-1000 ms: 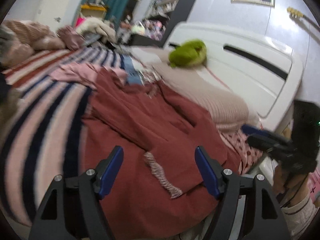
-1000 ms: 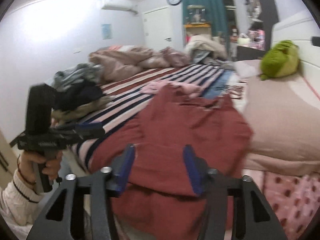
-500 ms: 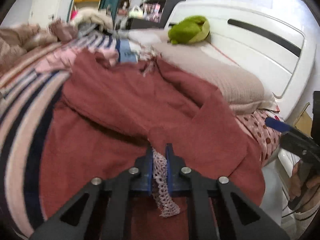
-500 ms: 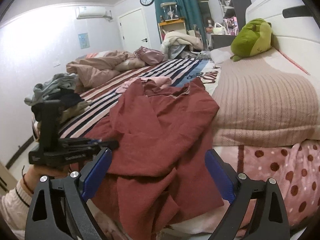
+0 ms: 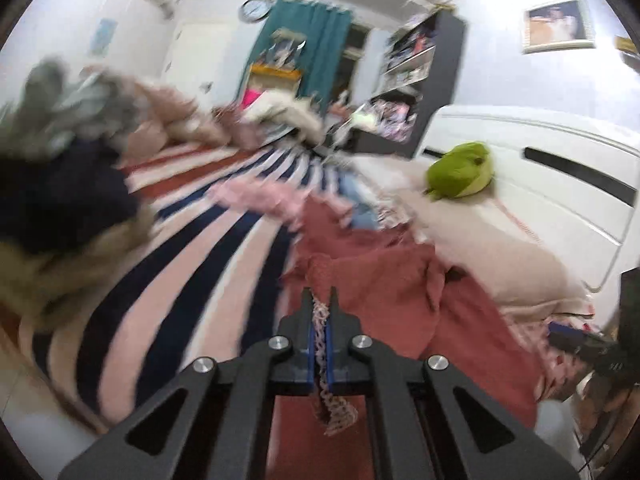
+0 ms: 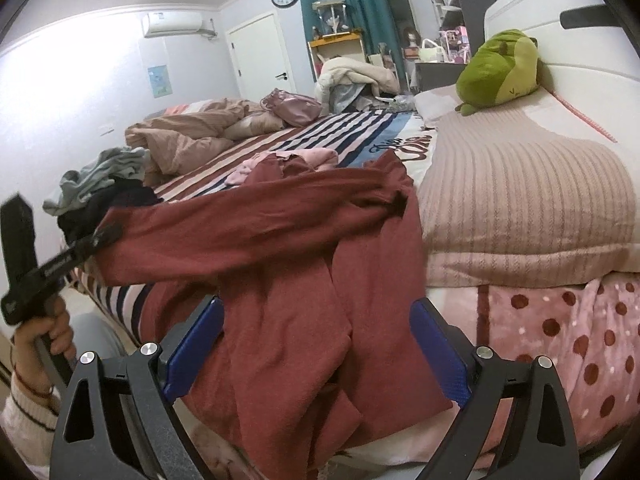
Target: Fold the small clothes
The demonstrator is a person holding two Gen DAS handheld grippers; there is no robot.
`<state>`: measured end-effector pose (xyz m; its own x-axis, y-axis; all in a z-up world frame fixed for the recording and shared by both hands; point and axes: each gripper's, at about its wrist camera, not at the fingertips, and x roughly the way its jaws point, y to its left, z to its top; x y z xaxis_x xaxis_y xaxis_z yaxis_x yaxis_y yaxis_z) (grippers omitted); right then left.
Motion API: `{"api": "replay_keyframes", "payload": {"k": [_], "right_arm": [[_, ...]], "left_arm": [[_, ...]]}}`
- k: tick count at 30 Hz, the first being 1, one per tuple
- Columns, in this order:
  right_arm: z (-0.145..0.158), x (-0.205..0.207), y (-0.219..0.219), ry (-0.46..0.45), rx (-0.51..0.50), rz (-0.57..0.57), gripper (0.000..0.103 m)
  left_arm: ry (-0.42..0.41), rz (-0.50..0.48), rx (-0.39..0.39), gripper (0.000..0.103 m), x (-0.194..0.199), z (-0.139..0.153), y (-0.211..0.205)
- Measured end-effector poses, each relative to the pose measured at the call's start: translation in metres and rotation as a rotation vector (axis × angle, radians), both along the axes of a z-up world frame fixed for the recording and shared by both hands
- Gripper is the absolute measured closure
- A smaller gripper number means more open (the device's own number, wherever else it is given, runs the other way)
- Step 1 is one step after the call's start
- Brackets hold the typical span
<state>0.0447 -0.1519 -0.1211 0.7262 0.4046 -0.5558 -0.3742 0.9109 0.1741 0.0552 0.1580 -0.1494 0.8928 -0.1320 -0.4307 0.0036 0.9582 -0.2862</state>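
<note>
A dark red knit top (image 6: 288,288) lies crumpled at the near edge of the bed. My left gripper (image 5: 320,320) is shut on the lace-trimmed cuff (image 5: 332,408) of one sleeve (image 6: 240,228). It holds that sleeve lifted and stretched out to the left above the striped blanket. In the right wrist view the left gripper (image 6: 92,240) shows at the far left with the sleeve end in it. My right gripper (image 6: 316,356) is open and empty, just above the top's lower part near the bed edge.
A striped blanket (image 6: 348,132) covers the bed. A pink garment (image 6: 308,158) lies beyond the top. A pile of grey and dark clothes (image 6: 104,184) sits at left. A ribbed pillow (image 6: 520,192) and green plush (image 6: 496,72) lie at right, against the white headboard (image 5: 540,184).
My left gripper closed on the lace cuff, then lifted and pulled the sleeve out to the left. My right gripper opened wide and stays near the bed edge.
</note>
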Motion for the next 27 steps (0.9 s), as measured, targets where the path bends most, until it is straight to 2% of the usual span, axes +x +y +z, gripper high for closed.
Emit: {"api": "replay_keyframes", "payload": {"k": [3,6,7,9,10,11,13,16,18,19,21,23,26,27], "right_arm": [[-0.003,0.003,-0.001,0.021,-0.009,-0.023,0.010],[-0.011,0.010,-0.009,0.063,-0.015,-0.066,0.010],[-0.012,0.012,-0.010,0.074,-0.017,-0.073,0.010],[-0.017,0.017,-0.014,0.101,-0.037,-0.080,0.010],[-0.019,0.018,-0.014,0.106,-0.059,-0.080,0.010],[-0.020,0.019,-0.015,0.109,-0.076,-0.079,0.010],[-0.020,0.020,-0.018,0.128,-0.105,-0.071,0.010],[-0.017,0.016,-0.032,0.153,-0.062,-0.027,0.010],[-0.018,0.014,-0.045,0.192,0.009,0.048,0.011],[-0.021,0.015,-0.049,0.225,0.027,0.071,0.011],[-0.032,0.018,-0.052,0.287,-0.004,0.092,0.021],[-0.042,0.019,-0.045,0.316,-0.043,0.134,0.030],[-0.046,0.014,-0.031,0.280,-0.111,0.168,0.034],[-0.045,0.012,-0.028,0.278,-0.104,0.190,0.041]], "left_arm": [[0.090,-0.009,-0.051,0.102,-0.003,-0.024,0.017],[0.173,-0.135,-0.113,0.100,-0.005,-0.043,0.019],[0.196,-0.180,-0.121,0.096,-0.004,-0.048,0.016],[0.242,-0.274,-0.122,0.074,-0.002,-0.056,0.009],[0.263,-0.324,-0.111,0.054,-0.001,-0.058,0.004],[0.255,-0.344,-0.106,0.050,-0.003,-0.057,0.003],[0.222,-0.352,-0.121,0.047,-0.007,-0.051,0.007],[0.183,-0.290,-0.165,0.039,-0.007,-0.041,0.031],[0.207,-0.281,-0.170,0.039,0.003,-0.041,0.037],[0.231,-0.280,-0.145,0.039,0.008,-0.043,0.036],[0.269,-0.276,-0.094,0.039,0.017,-0.053,0.029],[0.302,-0.301,-0.089,0.038,0.026,-0.065,0.018],[0.284,-0.297,-0.004,0.037,0.027,-0.064,-0.001],[0.280,-0.305,-0.001,0.037,0.027,-0.063,-0.004]]}}
